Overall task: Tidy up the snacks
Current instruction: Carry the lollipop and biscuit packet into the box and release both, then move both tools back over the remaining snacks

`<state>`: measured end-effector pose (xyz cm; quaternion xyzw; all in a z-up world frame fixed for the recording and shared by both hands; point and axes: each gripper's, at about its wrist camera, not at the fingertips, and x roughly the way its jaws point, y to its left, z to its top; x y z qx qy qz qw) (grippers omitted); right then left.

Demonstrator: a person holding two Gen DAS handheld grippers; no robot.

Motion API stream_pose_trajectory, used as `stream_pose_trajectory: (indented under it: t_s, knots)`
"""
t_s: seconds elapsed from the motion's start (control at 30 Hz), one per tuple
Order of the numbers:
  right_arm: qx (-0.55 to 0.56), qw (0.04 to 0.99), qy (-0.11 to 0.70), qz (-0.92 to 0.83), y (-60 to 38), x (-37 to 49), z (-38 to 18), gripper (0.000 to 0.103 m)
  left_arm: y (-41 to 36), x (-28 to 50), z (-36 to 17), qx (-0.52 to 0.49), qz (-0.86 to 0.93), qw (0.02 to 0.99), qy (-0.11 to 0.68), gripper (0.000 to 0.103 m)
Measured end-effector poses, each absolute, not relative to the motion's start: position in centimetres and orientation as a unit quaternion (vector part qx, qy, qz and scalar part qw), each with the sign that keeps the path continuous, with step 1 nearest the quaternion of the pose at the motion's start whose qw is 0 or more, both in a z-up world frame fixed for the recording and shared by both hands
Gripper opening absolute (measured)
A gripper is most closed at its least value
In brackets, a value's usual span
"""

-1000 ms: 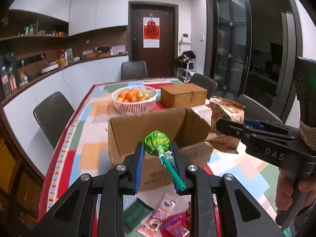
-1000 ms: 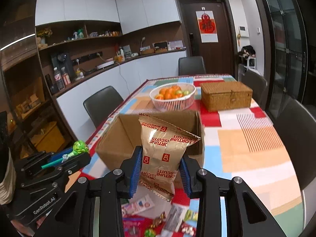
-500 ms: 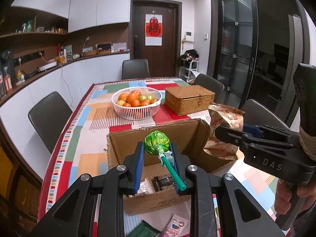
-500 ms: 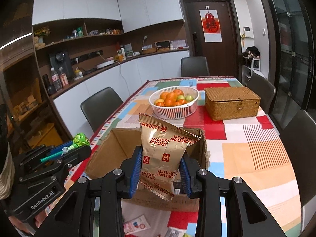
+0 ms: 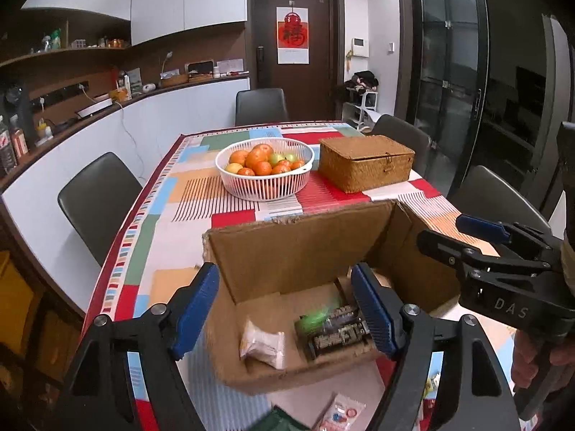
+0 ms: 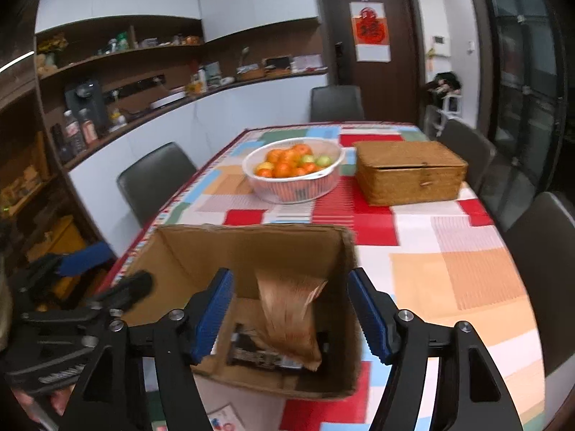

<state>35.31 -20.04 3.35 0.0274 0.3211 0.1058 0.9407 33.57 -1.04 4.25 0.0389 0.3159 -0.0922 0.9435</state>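
Note:
An open cardboard box (image 5: 302, 248) (image 6: 251, 251) stands on the patterned table. My left gripper (image 5: 287, 309) is open and empty above the box's near side. A blurred green lollipop (image 5: 316, 318) lies inside beside dark snack bars (image 5: 337, 334) and a white packet (image 5: 262, 344). My right gripper (image 6: 291, 316) is open over the box; a gold fortune biscuit bag (image 6: 291, 316), motion-blurred, is dropping into it onto a dark packet (image 6: 258, 357). The right gripper also shows in the left wrist view (image 5: 463, 237).
A white basket of oranges (image 5: 264, 168) and a wicker box (image 5: 364, 161) stand beyond the cardboard box. Loose snack packets (image 5: 337, 415) lie on the table in front of it. Dark chairs (image 5: 97, 197) surround the table.
Both grippers have opened. The lollipop has left the left gripper and lies in the box. The gold bag has left the right gripper and is falling into the box.

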Motion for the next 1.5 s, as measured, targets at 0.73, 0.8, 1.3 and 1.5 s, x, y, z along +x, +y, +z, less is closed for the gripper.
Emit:
stream_pose_trajectory:
  t_s: [0.73, 0.8, 1.3, 1.5]
  knots:
    - [-0.045, 0.930, 0.330, 0.157, -21.6, 23.5, 3.1, 0.067, -3.3, 21.7, 2.8, 0.025, -0.105, 0.930, 0.352, 0.087]
    - [-0.048, 0.927, 0.336, 0.160, -21.7, 22.9, 2.6, 0.067, -3.5, 21.1, 2.0, 0.028, -0.102, 0.926, 0.363, 0.087]
    - [-0.090, 0.889, 0.416, 0.171, -22.2, 20.7, -3.5, 0.067, -4.5, 18.7, -5.3, 0.034, -0.087, 0.881, 0.465, 0.087]
    - [-0.093, 0.866, 0.461, 0.171, -22.6, 21.6, -6.6, 0.067, -4.5, 19.2, -7.9, 0.034, -0.081, 0.863, 0.498, 0.087]
